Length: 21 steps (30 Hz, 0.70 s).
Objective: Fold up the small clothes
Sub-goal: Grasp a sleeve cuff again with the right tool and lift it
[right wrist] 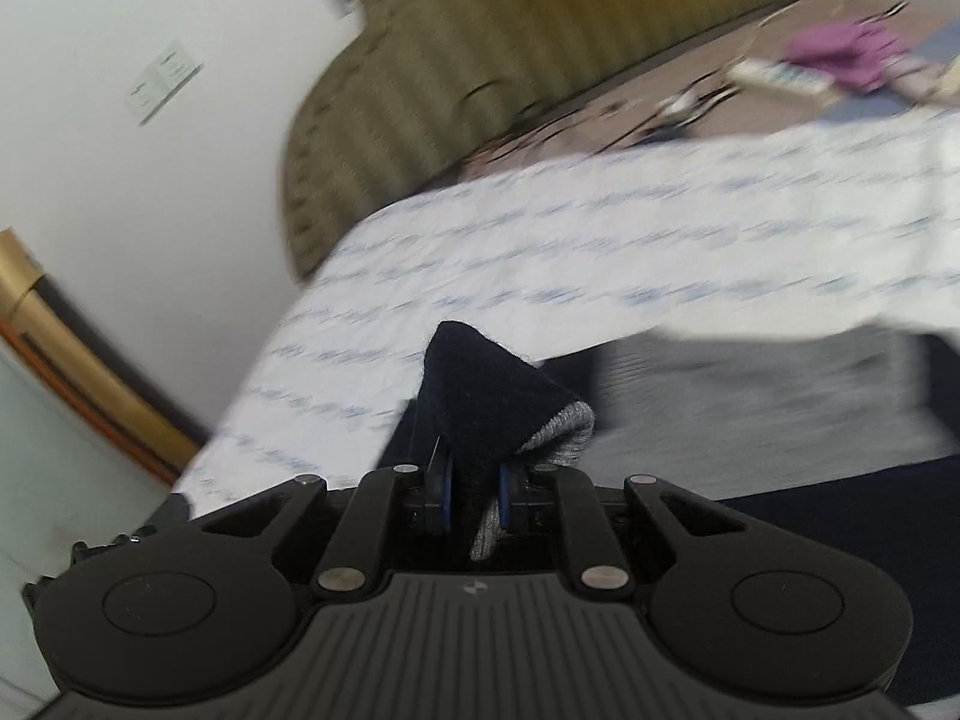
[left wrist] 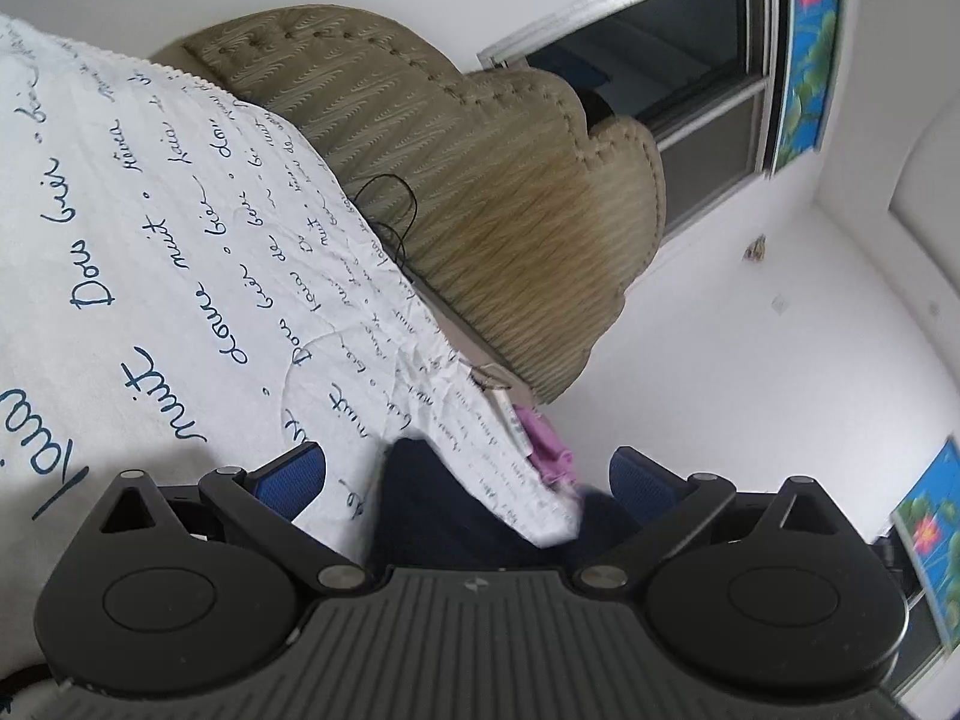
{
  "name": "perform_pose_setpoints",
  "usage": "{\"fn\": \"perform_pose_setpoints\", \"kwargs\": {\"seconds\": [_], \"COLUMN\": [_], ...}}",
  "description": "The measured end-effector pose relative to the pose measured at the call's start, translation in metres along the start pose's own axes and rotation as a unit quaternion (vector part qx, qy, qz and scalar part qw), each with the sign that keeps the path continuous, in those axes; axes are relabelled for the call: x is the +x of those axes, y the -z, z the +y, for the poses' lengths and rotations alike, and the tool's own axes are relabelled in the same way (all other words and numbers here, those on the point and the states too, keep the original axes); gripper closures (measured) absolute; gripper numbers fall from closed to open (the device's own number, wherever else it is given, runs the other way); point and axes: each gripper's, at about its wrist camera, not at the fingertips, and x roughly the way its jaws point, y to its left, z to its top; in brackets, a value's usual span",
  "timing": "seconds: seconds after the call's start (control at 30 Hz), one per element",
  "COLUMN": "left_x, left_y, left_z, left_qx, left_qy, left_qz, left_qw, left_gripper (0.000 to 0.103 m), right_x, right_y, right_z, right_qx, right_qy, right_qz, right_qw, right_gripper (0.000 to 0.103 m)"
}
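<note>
Pinching a navy garment, the right gripper fingers clamp its folded corner.

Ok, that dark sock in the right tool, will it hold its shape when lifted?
Probably not. The dark sock looks like soft knit, peaked where the right tool pinches it, so the free end likely droops. It seems light, and the fuzzy knit should resist slipping.
</note>
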Motion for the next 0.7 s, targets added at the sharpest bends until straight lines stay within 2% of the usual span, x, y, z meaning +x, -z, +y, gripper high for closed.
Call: {"fn": "perform_pose_setpoints", "kwargs": {"seconds": [0.13, 0.23, 0.3, 0.4, 0.47, 0.53, 0.6, 0.63, 0.7], "left_x": [0.012, 0.027, 0.037, 0.056, 0.076, 0.099, 0.122, 0.133, 0.143], "left_y": [0.013, 0.027, 0.032, 0.037, 0.038, 0.042, 0.046, 0.048, 0.053], "left_z": [-0.007, -0.015, -0.023, -0.046, -0.064, -0.075, -0.08, -0.079, -0.071], "left_qx": [0.048, 0.096, 0.126, 0.197, 0.236, 0.246, 0.251, 0.249, 0.241], "left_qy": [-0.029, -0.056, -0.071, -0.087, -0.1, -0.112, -0.123, -0.13, -0.147], "left_qz": [0.021, 0.051, 0.081, 0.114, 0.141, 0.179, 0.225, 0.246, 0.262], "left_qw": [0.9982, 0.9925, 0.9861, 0.9698, 0.9562, 0.9459, 0.9336, 0.9278, 0.923], "left_gripper": [0.002, 0.002, 0.002, 0.002, 0.003, 0.007, 0.018, 0.029, 0.032], "right_x": [-0.038, -0.048, -0.051, -0.053, -0.056, -0.061, -0.063, -0.062, -0.064], "right_y": [-0.003, 0.008, 0.018, 0.031, 0.036, 0.038, 0.039, 0.04, 0.043], "right_z": [-0.059, -0.104, -0.132, -0.162, -0.172, -0.177, -0.18, -0.181, -0.184], "right_qx": [0.028, 0.065, 0.098, 0.137, 0.152, 0.163, 0.161, 0.161, 0.169], "right_qy": [0.057, 0.084, 0.085, 0.085, 0.07, 0.053, 0.046, 0.043, 0.035], "right_qz": [0.014, 0.025, 0.025, 0.027, 0.021, 0.011, 0.011, 0.014, 0.017], "right_qw": [0.998, 0.994, 0.991, 0.987, 0.986, 0.985, 0.986, 0.986, 0.985], "right_gripper": [0.09, 0.09, 0.09, 0.089, 0.089, 0.089, 0.086, 0.084, 0.074]}}
